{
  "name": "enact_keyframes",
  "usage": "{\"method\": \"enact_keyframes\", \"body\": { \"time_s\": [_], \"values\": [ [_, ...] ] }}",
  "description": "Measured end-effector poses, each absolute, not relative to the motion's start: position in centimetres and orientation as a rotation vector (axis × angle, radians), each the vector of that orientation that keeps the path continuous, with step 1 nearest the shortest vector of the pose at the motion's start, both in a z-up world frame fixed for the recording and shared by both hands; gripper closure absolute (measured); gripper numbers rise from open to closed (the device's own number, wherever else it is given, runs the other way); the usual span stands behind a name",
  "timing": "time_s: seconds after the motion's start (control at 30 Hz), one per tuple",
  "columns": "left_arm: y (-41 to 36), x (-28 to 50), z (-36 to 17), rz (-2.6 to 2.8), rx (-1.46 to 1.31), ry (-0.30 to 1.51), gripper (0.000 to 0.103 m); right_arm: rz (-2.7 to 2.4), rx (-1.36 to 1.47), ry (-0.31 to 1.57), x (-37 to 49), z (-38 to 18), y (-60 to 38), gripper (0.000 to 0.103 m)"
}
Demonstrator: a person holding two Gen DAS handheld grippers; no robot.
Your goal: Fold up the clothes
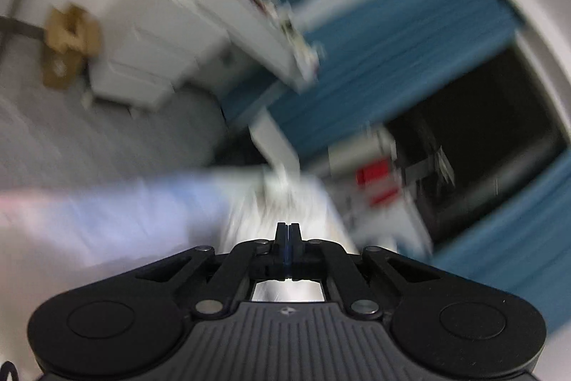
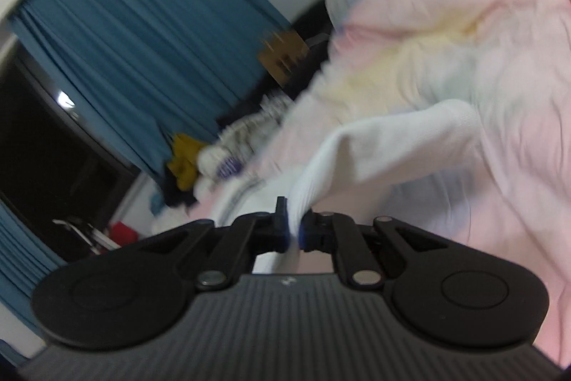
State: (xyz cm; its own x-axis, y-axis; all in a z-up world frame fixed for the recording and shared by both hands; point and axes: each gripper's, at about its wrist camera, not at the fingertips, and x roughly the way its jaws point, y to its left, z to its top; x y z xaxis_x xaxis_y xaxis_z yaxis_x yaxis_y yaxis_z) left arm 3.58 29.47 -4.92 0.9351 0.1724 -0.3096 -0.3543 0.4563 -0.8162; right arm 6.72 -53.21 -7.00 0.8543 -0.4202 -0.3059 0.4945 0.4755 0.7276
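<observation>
In the right wrist view my right gripper (image 2: 294,224) is shut on a white ribbed garment (image 2: 392,145). The garment runs from the jaws up to the right, over a pastel pink, yellow and blue bedspread (image 2: 481,34). The left wrist view is badly blurred. There my left gripper (image 1: 288,231) has its jaws pressed together. A blurred white cloth (image 1: 278,199) lies just beyond the tips, over the pale bedspread (image 1: 89,216). I cannot tell whether any of its fabric is pinched.
A pile of clothes (image 2: 242,131) with a yellow garment (image 2: 183,159) lies at the bed's far edge. Behind are a blue curtain (image 2: 142,24), a dark window (image 1: 481,149), a cardboard box (image 1: 67,41) and a white drawer unit (image 1: 142,66).
</observation>
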Motion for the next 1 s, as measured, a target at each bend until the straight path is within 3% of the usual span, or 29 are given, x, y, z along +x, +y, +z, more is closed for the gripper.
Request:
{"method": "enact_keyframes", "body": {
  "time_s": [0.1, 0.33, 0.4, 0.47, 0.53, 0.7, 0.73, 0.8, 0.87, 0.9, 1.0],
  "values": [
    [33.2, 2.5, -4.0, 0.3, -1.141, 0.196, 0.103, -0.552, 0.907, 0.099, 7.6, -6.3, -53.5, 0.095],
    [30.5, 4.9, -8.2, 0.271, -1.162, 0.498, 0.101, -0.56, 0.915, 0.141, 10.3, -7.5, -53.2, 0.095],
    [28.9, 6.4, -10.8, 0.266, -1.201, 0.6, 0.089, -0.56, 0.916, 0.142, 10.4, -7.7, -53.0, 0.095],
    [27.8, 8.1, -13.1, 0.289, -1.212, 0.672, 0.065, -0.558, 0.901, 0.145, 10.5, -7.7, -53.0, 0.095],
    [26.6, 9.7, -15.2, 0.3, -1.223, 0.723, 0.05, -0.566, 0.904, 0.146, 10.3, -7.9, -53.1, 0.095],
    [23.8, 12.5, -16.9, 0.303, -1.169, 0.734, 0.022, -0.569, 0.891, 0.156, 10.9, -8.7, -53.3, 0.095],
    [23.5, 13.0, -16.9, 0.302, -1.158, 0.718, 0.023, -0.571, 0.888, 0.156, 11.1, -8.8, -53.3, 0.095],
    [23.0, 13.6, -16.9, 0.312, -1.134, 0.705, 0.043, -0.568, 0.868, 0.157, 11.5, -9.0, -53.1, 0.095],
    [23.3, 13.2, -16.8, 0.312, -1.159, 0.707, 0.079, -0.563, 0.844, 0.145, 11.8, -9.0, -53.0, 0.095],
    [23.8, 12.7, -16.7, 0.291, -1.187, 0.699, 0.085, -0.562, 0.835, 0.134, 11.7, -8.9, -52.9, 0.095],
    [25.5, 11.6, -15.2, 0.221, -1.257, 0.646, 0.09, -0.533, 0.824, 0.093, 11.8, -8.6, -53.0, 0.095]
  ]
}}
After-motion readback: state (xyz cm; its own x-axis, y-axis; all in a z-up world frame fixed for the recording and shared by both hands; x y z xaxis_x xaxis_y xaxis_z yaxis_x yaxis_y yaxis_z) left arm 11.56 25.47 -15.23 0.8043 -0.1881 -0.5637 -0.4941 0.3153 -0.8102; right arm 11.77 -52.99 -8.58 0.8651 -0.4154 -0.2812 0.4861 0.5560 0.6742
